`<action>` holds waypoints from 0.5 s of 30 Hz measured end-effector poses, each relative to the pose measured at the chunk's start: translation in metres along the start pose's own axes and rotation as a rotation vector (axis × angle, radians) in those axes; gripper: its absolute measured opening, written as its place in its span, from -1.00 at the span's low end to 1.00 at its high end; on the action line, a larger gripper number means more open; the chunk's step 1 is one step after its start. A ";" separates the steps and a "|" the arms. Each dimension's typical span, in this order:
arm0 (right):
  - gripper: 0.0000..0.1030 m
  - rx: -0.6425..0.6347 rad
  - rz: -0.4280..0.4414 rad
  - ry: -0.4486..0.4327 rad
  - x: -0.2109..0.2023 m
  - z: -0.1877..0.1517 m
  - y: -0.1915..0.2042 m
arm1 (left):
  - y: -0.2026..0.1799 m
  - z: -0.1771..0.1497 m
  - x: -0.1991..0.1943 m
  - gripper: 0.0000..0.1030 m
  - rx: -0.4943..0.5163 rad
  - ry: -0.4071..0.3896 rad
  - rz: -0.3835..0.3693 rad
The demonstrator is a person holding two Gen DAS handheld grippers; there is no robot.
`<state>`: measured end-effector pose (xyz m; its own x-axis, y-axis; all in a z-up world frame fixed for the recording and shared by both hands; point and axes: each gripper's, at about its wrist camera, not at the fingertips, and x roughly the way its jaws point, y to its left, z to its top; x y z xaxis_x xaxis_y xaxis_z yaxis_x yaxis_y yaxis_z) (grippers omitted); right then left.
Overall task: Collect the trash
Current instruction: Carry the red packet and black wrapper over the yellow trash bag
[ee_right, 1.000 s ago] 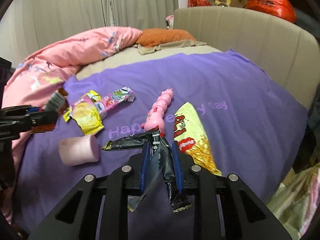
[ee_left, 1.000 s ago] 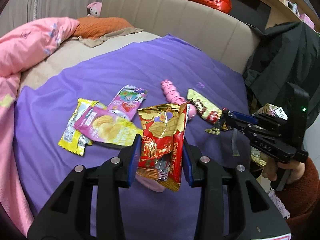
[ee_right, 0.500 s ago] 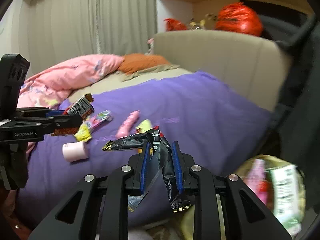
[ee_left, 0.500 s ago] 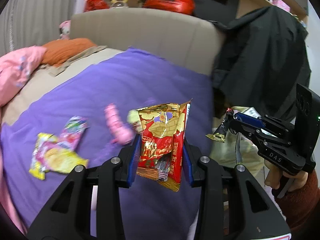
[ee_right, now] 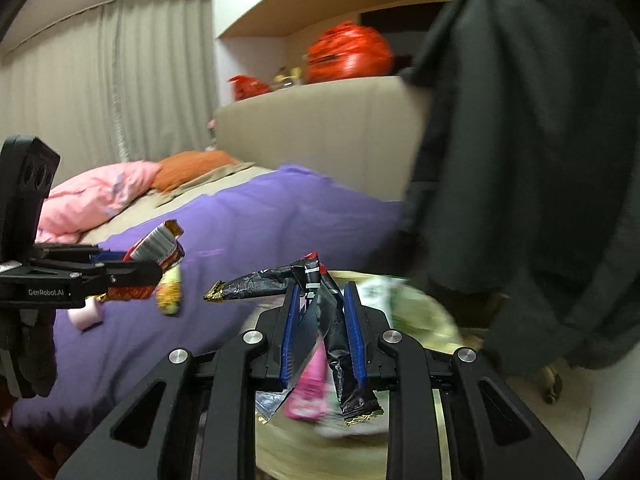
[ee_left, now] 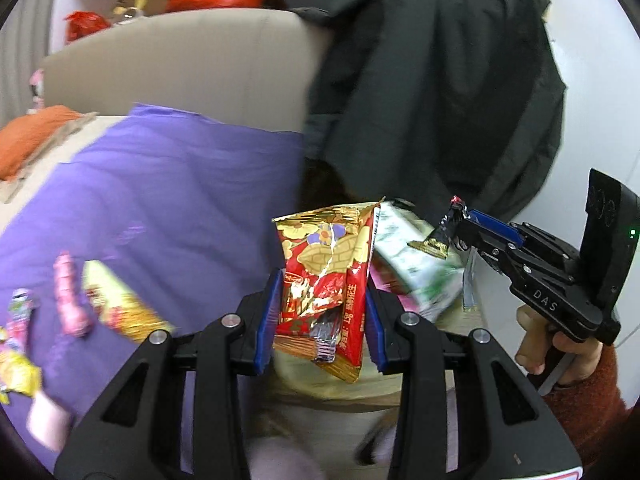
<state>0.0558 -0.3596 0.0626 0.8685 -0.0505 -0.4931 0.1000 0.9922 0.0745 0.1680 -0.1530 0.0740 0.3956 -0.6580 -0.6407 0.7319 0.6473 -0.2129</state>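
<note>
Left tongs point(ee_left: 320, 312) are clamped on a red wrapper point(ee_left: 324, 280); right tongs point(ee_right: 320, 328) are clamped on a black wrapper point(ee_right: 320, 304). Both hang over the trash bag point(ee_right: 424, 316) beside the bed point(ee_left: 168, 208). Released off-centre, either light wrapper could flutter past the rim. More wrappers point(ee_left: 116, 304) remain on the bed.

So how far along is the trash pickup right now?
Some wrappers already lie in the yellowish bag. In hand: left gripper holds a red-gold snack wrapper, right gripper a black wrapper, both near the bag. Left on the purple blanket: a yellow packet, a pink toy and more.
</note>
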 end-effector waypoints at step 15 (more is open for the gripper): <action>-0.56 0.049 0.049 0.067 0.020 -0.014 -0.061 | -0.024 0.005 0.116 -0.32 0.042 0.096 0.050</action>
<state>0.0599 -0.4192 0.0359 0.8389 0.0070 -0.5442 0.0835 0.9864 0.1414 0.1993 -0.2469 0.0082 0.3786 -0.5839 -0.7182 0.7362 0.6602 -0.1487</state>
